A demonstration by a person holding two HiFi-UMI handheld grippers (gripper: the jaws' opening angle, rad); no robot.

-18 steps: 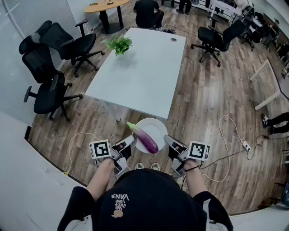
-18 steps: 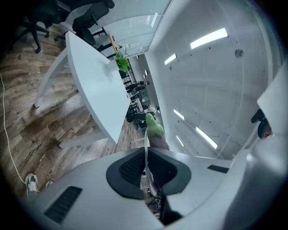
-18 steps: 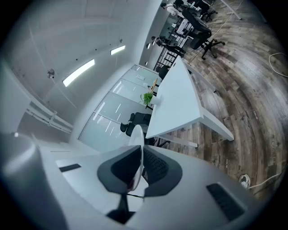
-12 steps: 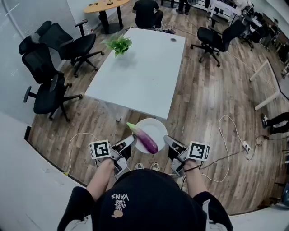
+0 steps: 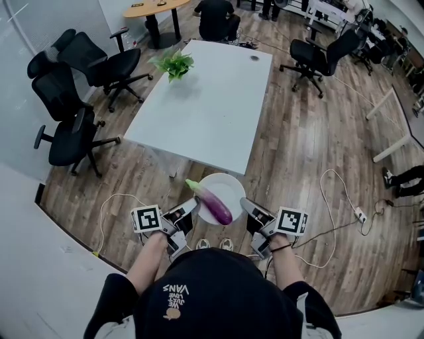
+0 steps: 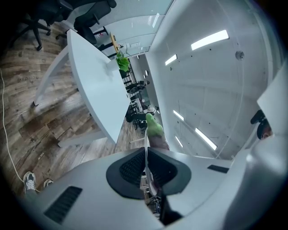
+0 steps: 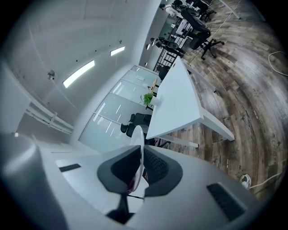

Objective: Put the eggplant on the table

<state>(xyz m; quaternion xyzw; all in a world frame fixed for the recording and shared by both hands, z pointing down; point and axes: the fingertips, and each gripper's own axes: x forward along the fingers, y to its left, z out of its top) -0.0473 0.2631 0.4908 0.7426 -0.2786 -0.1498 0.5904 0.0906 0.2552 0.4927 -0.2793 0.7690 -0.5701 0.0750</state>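
Note:
A purple eggplant (image 5: 216, 206) with a green stem lies on a white plate (image 5: 228, 187) that I hold in the air, just short of the white table (image 5: 212, 106). My left gripper (image 5: 193, 207) is shut on the plate's left rim and my right gripper (image 5: 244, 204) is shut on its right rim. In the left gripper view the plate's thin edge (image 6: 145, 152) runs between the dark pads (image 6: 130, 168), with the eggplant (image 6: 155, 132) beyond. The right gripper view shows the plate's rim (image 7: 139, 148) pinched between its pads (image 7: 155, 167).
A potted green plant (image 5: 174, 65) and a small dark object (image 5: 255, 58) stand on the table's far end. Black office chairs (image 5: 83, 73) crowd the left, another (image 5: 315, 56) stands at the right. Cables (image 5: 338, 218) lie on the wood floor. A person (image 5: 217, 20) sits beyond the table.

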